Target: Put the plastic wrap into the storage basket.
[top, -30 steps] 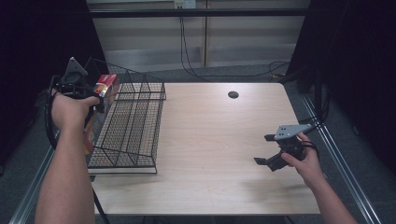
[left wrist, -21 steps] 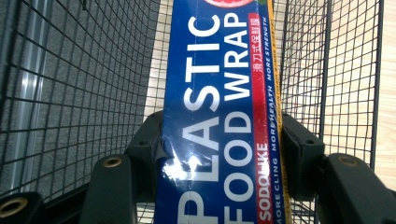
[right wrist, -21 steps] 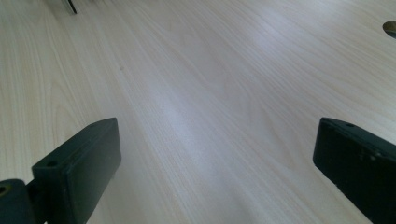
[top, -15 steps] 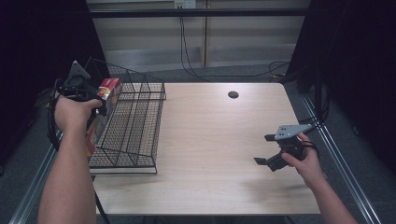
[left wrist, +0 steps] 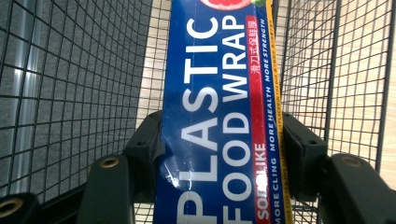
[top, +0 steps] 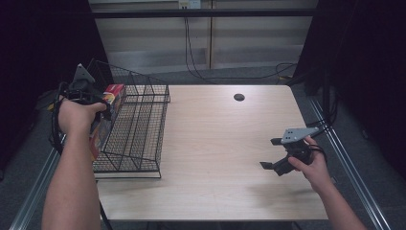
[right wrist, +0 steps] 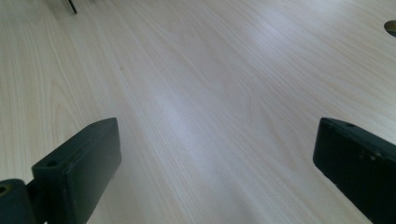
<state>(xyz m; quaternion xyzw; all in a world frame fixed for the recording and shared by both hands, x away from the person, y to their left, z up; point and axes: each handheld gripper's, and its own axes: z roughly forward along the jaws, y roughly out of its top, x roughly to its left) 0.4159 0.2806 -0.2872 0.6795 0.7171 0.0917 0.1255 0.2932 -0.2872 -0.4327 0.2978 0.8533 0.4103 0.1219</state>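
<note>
A long blue box of plastic food wrap (left wrist: 219,116) with a red end (top: 113,91) is held over the left wall of a black wire basket (top: 139,129). My left gripper (left wrist: 219,154) is shut on the box, one jaw on each long side; in the high view this left gripper (top: 106,104) sits at the basket's left rim, under the person's hand. My right gripper (top: 273,154) hangs just above the wooden table (top: 215,143) at the right, open, nothing between its jaws. In the right gripper view the right gripper (right wrist: 215,163) has bare wood between its jaws.
A dark round hole (top: 239,97) lies in the table near its far edge. Metal rails (top: 349,163) run along both table sides. Cables (top: 191,52) hang behind the table. Black curtains close both sides.
My left gripper has carried the box a little to the right and forward, closer over the basket's left wall. The right gripper has stayed still.
</note>
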